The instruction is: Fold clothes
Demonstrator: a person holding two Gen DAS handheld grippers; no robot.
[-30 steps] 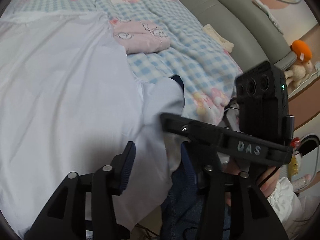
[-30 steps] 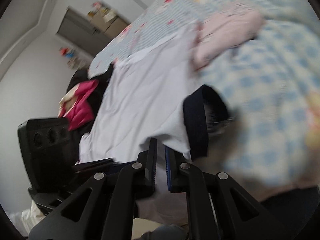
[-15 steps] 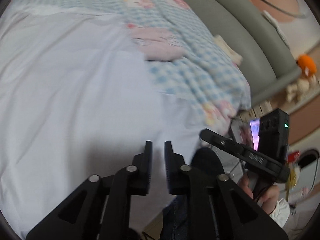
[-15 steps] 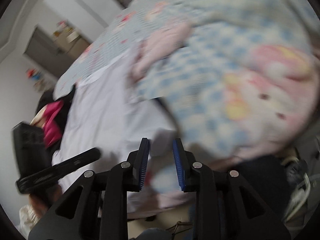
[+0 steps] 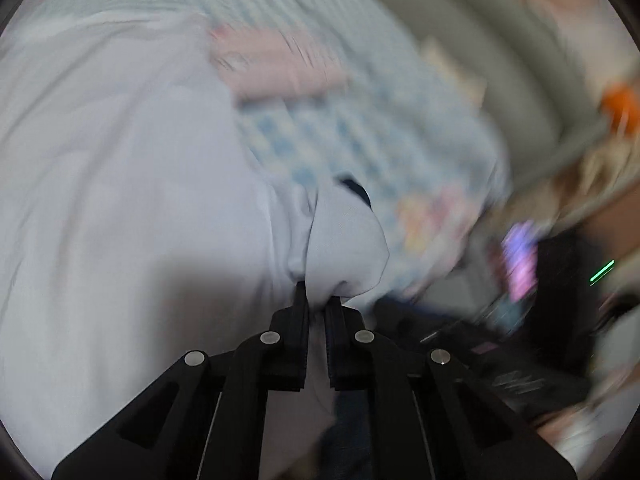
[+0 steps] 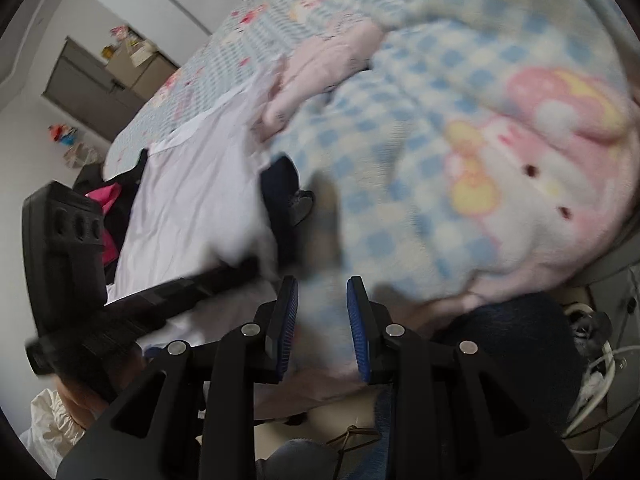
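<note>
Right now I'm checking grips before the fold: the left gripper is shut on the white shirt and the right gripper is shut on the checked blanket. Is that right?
Not quite. The left gripper is shut on the white shirt, but the right gripper is open: in the right wrist view its blue pads stand apart, pressing on nothing, with the checked blanket just beyond them.

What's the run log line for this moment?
left tongs: shut on white garment | right tongs: open, empty | stage: fold starting

Both grippers are black plastic: the left gripper point(image 5: 318, 304) shows 4 round silver screws, the right gripper point(image 6: 322, 300) has blue ribbed pads point(image 6: 357, 328). A white ruffled sleeve point(image 6: 48, 420) sits beside it.
</note>
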